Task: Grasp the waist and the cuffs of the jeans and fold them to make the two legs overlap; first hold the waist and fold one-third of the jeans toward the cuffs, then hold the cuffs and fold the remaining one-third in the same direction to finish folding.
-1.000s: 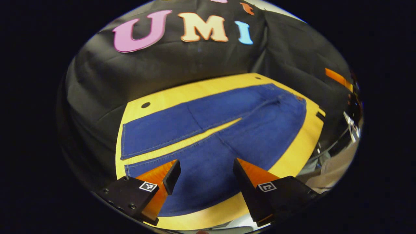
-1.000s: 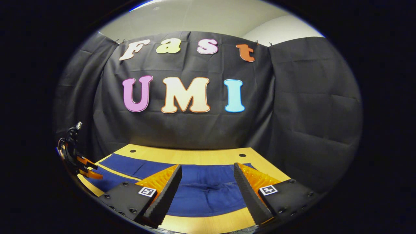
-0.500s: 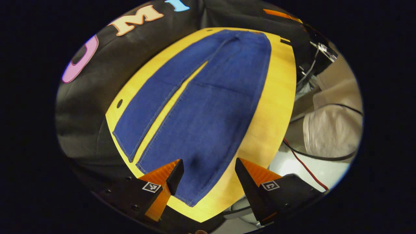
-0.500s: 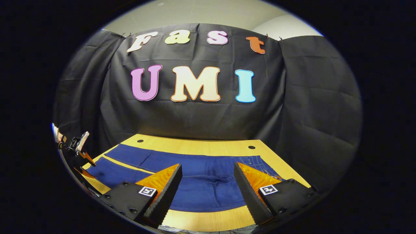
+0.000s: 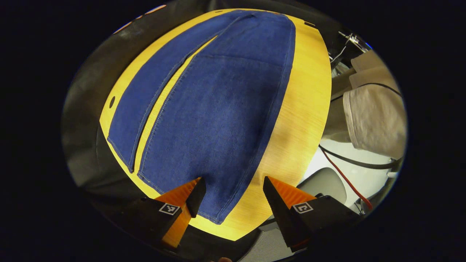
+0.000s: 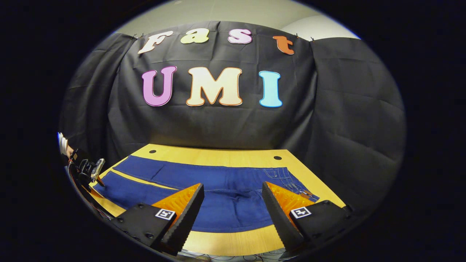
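Blue jeans (image 5: 214,109) lie flat on the yellow wooden table (image 5: 302,109), both legs side by side with a thin gap between them. My left gripper (image 5: 231,194) is open and hovers over the near leg's cuff end, close to the table's end. In the right gripper view the jeans (image 6: 218,200) stretch across the table (image 6: 218,156), with the waist at the right. My right gripper (image 6: 233,203) is open above the seat of the jeans, near the front edge. The left gripper (image 6: 89,169) shows small at the far left of that view, by the cuffs.
Black cloth walls in the back and sides of the table. Past the front edge in the left gripper view are a person's light trouser leg (image 5: 375,116), a red cable (image 5: 342,174) and a grey chair seat (image 5: 324,185). Small round holes (image 6: 277,158) mark the table's far edge.
My left gripper has swung round and dropped toward the cuff end, so the jeans loom larger. The right gripper has risen or pulled back slightly, showing more of the waist.
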{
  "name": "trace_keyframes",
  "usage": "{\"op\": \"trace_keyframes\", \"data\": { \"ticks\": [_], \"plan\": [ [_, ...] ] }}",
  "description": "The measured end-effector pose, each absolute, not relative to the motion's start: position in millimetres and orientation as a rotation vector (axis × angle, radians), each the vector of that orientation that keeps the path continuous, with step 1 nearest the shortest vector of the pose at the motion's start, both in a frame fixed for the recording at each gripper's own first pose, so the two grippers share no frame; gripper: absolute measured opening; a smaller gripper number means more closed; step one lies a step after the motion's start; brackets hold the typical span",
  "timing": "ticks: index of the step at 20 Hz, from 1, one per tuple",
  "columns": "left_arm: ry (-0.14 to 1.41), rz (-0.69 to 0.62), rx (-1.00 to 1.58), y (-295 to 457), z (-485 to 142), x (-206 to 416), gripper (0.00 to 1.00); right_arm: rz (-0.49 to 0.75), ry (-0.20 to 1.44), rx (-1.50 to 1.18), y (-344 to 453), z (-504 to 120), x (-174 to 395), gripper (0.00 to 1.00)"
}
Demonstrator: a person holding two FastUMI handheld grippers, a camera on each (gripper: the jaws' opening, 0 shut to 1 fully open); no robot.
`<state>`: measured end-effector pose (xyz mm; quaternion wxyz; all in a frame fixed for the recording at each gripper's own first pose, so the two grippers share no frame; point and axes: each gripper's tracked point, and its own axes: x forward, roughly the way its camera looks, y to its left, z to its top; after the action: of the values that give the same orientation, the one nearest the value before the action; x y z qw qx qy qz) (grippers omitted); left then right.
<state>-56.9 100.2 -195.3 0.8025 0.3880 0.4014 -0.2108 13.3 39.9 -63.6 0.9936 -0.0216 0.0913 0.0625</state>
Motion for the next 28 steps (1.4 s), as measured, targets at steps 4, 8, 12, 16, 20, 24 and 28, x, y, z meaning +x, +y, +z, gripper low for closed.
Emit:
{"op": "trace_keyframes", "data": {
  "ticks": [4, 8, 12, 16, 20, 24, 28],
  "plan": [
    [0.884, -0.45, 0.87, 105, -197, -47, 0.96, 0.12, 0.2, -0.042, 37, -70, 22, 0.99],
    [0.924, -0.468, 0.899, 105, -203, -44, 0.96, 0.126, 0.213, -0.081, 38, -73, 29, 0.99],
    [0.973, -0.499, 0.882, 104, -207, -46, 0.94, 0.151, 0.234, -0.081, 47, -81, 37, 0.99],
    [1.022, -0.547, 0.861, 101, -211, -46, 0.93, 0.182, 0.248, -0.088, 59, -87, 40, 0.99],
    [1.006, -0.565, 0.886, 99, -212, -47, 0.92, 0.198, 0.281, -0.082, 68, -100, 43, 0.99],
    [1.01, -0.555, 0.879, 98, -209, -45, 0.86, 0.2, 0.302, -0.07, 74, -105, 47, 0.99],
    [0.951, -0.532, 0.928, 117, -202, -12, 0.37, 0.21, 0.31, -0.056, 82, -107, 49, 0.99]
  ]
}}
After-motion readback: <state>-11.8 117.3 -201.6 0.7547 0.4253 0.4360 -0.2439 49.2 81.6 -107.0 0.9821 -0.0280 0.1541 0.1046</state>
